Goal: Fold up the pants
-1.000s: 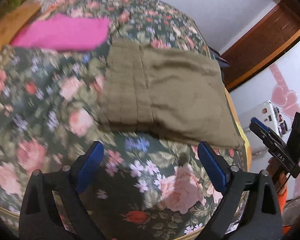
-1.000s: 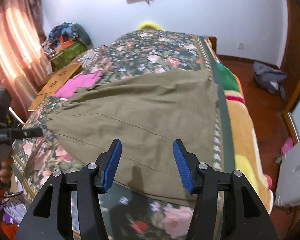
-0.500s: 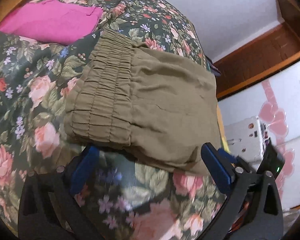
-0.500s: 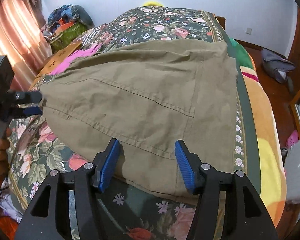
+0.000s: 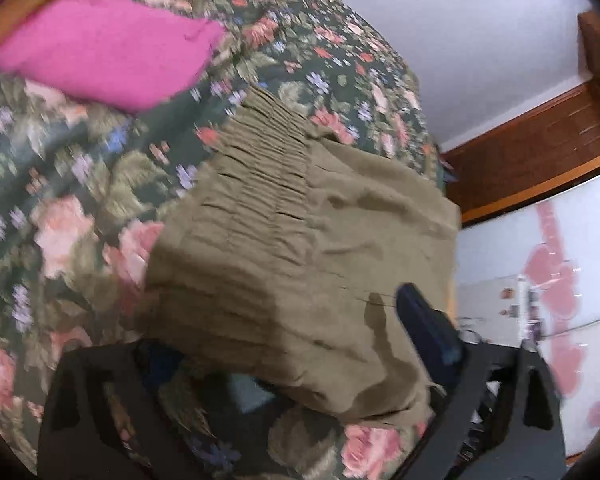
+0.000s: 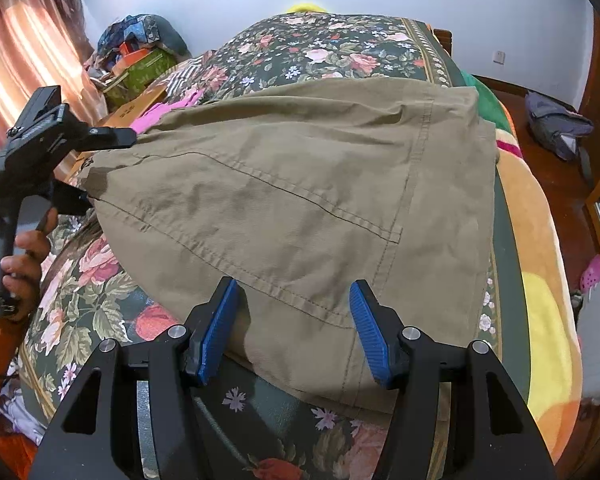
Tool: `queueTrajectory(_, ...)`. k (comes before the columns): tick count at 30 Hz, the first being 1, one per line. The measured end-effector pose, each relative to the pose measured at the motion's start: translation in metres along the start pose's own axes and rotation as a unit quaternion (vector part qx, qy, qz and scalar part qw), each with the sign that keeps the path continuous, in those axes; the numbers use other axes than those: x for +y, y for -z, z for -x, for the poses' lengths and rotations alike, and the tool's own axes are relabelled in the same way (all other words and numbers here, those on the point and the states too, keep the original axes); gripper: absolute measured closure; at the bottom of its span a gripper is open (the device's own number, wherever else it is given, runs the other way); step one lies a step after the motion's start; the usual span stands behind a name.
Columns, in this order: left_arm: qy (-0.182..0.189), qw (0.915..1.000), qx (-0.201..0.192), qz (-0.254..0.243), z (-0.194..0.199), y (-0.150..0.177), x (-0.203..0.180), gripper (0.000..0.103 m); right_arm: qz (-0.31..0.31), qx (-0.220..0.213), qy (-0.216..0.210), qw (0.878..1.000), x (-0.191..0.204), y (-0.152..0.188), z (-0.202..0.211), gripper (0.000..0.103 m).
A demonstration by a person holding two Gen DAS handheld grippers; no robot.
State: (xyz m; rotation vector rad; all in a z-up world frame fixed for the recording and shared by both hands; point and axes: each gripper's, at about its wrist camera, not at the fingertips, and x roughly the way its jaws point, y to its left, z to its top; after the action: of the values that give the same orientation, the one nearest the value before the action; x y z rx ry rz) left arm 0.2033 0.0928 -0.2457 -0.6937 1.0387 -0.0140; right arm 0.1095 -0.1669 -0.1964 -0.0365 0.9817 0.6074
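On the bed (image 6: 332,46), under a floral blanket (image 5: 60,208), the olive pants (image 6: 300,200) lie folded, filling the middle of the right wrist view. A pink cloth (image 5: 100,60) sits at 11 o'clock in the left view, beyond the gathered waistband (image 5: 256,208). White walls, a wooden floor (image 6: 556,208) at 3 o'clock and a curtain (image 6: 24,52) at 10 o'clock close the room.

The right gripper (image 6: 294,328) hangs low over the near hem, its blue pads spread wide with cloth between them, gripping nothing. The left gripper (image 5: 292,344) is at the waistband corner; its jaws are wide apart, one finger over the cloth, the other mostly hidden under the edge. In the right view it shows at 9 o'clock, held in a hand (image 6: 24,264).

Since half a second ago the left gripper has pushed forward onto the pants, and the right has edged closer to the hem.
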Motion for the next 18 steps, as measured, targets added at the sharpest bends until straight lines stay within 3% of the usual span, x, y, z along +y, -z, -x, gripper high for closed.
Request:
queueTrajectory(2, -0.037, 0.9987, -0.018, -0.029, 0.001, 0.002, -0.007, 0.039, 0.0, 0.0, 0.0, 1.0, -0.002, 0.0, 0.0, 0.049)
queueTrajectory(6, -0.037, 0.9975, -0.025, -0.054, 0.003, 0.005, -0.012, 0.061, -0.003, -0.001, 0.002, 1.0, -0.002, -0.001, 0.001, 0.048)
queueTrajectory(13, -0.077, 0.9871, -0.07, -0.122, 0.033, 0.023, -0.022, 0.066, 0.012, 0.004, 0.016, 1.0, 0.005, -0.004, 0.005, 0.048)
queueTrajectory(18, -0.137, 0.9684, -0.121, -0.169, 0.071, 0.046, -0.019, 0.067, 0.038, 0.013, 0.003, 0.999, 0.026, -0.013, 0.006, 0.047)
